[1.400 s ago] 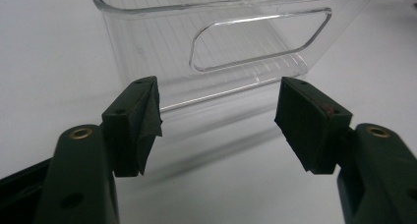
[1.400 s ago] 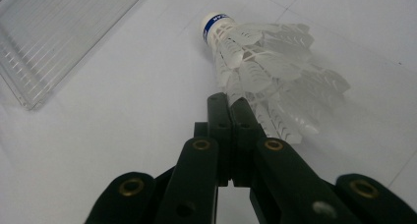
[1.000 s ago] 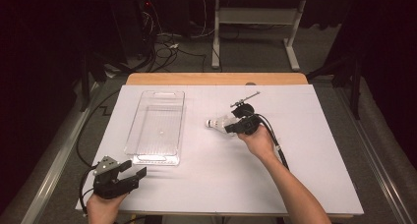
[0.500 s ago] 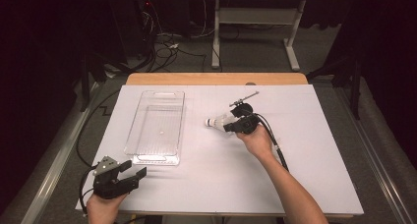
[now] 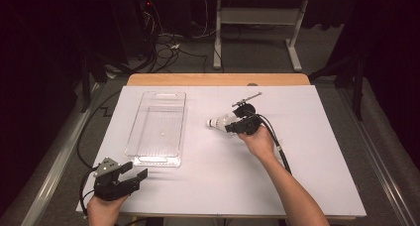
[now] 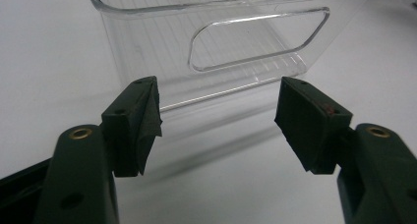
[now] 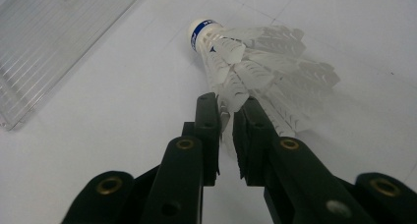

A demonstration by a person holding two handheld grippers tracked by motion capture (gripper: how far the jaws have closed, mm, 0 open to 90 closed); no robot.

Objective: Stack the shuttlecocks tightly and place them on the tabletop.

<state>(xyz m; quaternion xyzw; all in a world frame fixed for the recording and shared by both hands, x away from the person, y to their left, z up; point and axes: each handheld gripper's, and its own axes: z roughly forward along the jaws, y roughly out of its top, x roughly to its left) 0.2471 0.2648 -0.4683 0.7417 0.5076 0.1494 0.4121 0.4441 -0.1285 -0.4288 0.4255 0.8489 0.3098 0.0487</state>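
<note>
At the near left corner of the white counter [image 5: 317, 151] the left hand-held gripper [image 5: 132, 178] rests with its jaws spread wide and nothing between them, pointing at the near end wall of the clear plastic bin [image 6: 231, 52]. Farther in and to the right, the right hand-held gripper [image 7: 227, 117] has its jaws nearly together on the feather skirt of a shuttlecock [image 7: 255, 67], which lies on its side right of the bin with its white, blue-banded cork nose [image 7: 199, 33] pointing left toward it. These jaws have just been opening a little, with feathers between them; they appear to pinch only a feather or two, and how firmly is hard to tell. The shuttlecock is likely very light, and its thin feathers probably bend or crack under a hard squeeze, so a gentle pinch suits it. The firm cork nose, or the stiffer quill stems just behind it, looks like the safer place to hold. Just beyond it lie a small dark round object [image 5: 246, 108] and a thin rod [image 5: 247, 98].
</note>
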